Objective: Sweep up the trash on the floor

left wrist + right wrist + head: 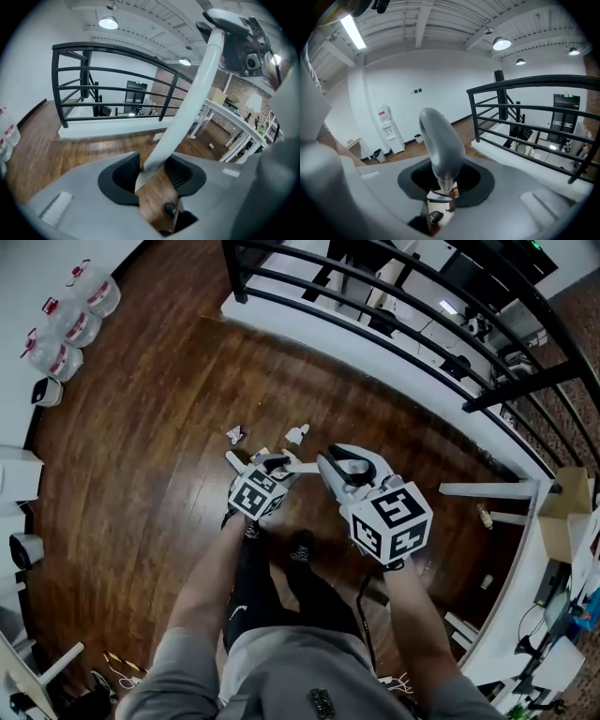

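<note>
Jaws on the left gripper (152,176) stand fairly wide and press on a white pole (187,108), which passes between them and slants away to the upper right of the left gripper view. The right gripper (443,180) has its jaws drawn closer together and clamped on a grey handle (440,133), rounded at its top, that rises out of them in the right gripper view.

In the head view the two grippers sit side by side at the centre of the frame, each at the end of a bare forearm. The pole runs across from the left one to the handle in the right one. Where the pole's lower end goes I cannot tell.

Two pale scraps of trash (234,434) lie on the dark wooden floor (159,456), just above the left gripper in the head view and near each other. Below the grippers a pair of black shoes (302,546) stands on the boards.

Further out, a black railing (394,310) crosses the upper right of the frame. Water bottles (70,320) stand against the wall at the upper left. White desk legs (487,489) show at the right edge. In the right gripper view a water dispenser (386,127) stands against the far white wall at centre left.
</note>
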Available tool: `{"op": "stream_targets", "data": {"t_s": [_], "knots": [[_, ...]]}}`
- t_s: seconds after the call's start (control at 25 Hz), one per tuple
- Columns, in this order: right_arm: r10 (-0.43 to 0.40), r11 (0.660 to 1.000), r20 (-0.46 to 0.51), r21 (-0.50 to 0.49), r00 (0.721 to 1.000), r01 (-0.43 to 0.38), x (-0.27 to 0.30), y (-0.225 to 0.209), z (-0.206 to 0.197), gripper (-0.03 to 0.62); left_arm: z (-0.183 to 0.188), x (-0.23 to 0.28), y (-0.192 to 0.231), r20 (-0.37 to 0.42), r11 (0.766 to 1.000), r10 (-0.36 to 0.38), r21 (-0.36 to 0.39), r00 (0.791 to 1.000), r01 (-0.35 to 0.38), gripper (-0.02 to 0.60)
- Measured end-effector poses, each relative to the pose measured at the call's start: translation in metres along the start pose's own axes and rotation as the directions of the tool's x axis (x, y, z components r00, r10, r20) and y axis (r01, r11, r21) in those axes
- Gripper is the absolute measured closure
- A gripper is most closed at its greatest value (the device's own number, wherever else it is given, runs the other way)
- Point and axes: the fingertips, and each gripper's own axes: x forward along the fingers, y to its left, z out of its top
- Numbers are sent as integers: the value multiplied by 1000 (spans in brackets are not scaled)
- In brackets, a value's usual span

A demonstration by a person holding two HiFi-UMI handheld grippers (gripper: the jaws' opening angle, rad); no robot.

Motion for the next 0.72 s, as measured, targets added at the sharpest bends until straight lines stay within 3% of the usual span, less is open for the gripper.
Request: {"op": "stream_targets", "data": {"t_s": [0.2, 0.4, 0.72], "knots": [[-40, 996, 16, 77, 999, 39, 43, -3, 5, 516, -5, -8, 58, -65, 996, -3, 92, 998, 9, 420], [-126, 976, -32, 177, 991, 130, 92, -9, -8, 516, -25, 1, 105, -158, 978, -90, 172, 983, 117, 420], [-327, 906, -95, 250, 940, 341, 98, -39, -11, 516, -10, 36, 104, -226, 903, -284, 263, 932, 339, 420]]}}
